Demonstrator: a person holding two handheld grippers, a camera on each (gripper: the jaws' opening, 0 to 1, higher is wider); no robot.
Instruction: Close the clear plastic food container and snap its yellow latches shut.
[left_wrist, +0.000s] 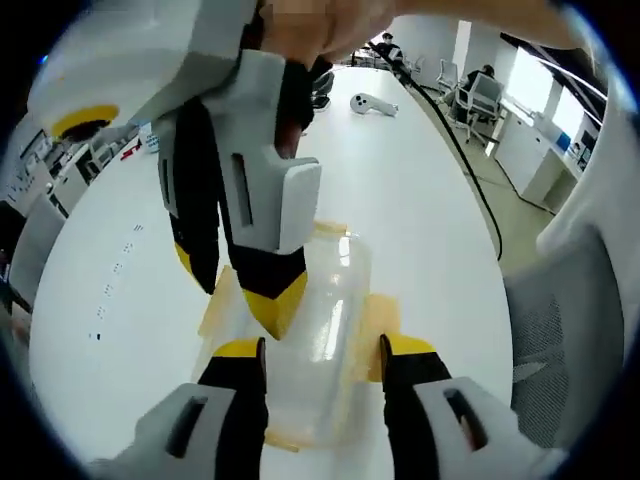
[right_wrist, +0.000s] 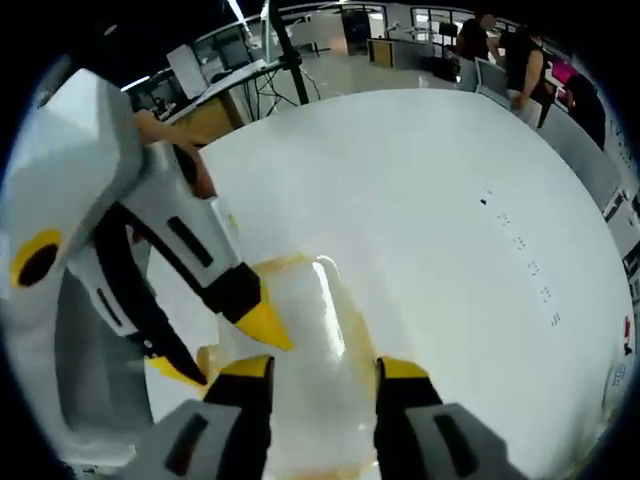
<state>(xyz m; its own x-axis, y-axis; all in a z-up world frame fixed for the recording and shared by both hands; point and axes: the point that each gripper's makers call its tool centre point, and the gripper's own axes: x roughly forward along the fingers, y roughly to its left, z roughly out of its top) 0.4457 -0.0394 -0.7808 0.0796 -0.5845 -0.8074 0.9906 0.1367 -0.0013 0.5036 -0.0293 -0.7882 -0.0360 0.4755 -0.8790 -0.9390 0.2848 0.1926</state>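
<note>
In the left gripper view, the left gripper has its fingers spread wide, one yellow-tipped finger at 7 o'clock and the other at 5 o'clock, straddling the near end of the clear container. The container sits on the white tabletop right between them; I can't tell if the tips actually touch its sides or just sit beside them. Its long axis runs away from the camera, roughly 6 to 12 o'clock, with a yellow latch showing on its 3 o'clock side and another yellowish edge on the 9 o'clock side. Just past that, the right gripper comes down from 11 o'clock, fingers parted, the nearer yellow tip resting on or just above the lid, the other tip off the container's 9 o'clock edge.

Right gripper view, same deal from the other end: the right gripper's own fingers are apart at the bottom with the container between them, long axis again pointing away toward 12. The left gripper reaches in from 9 o'clock, its yellow tip on the lid's near-left part.

Further out at 1 o'clock in the left gripper view there's a white handheld controller and a black cable along the tabletop edge, then office chairs.
</note>
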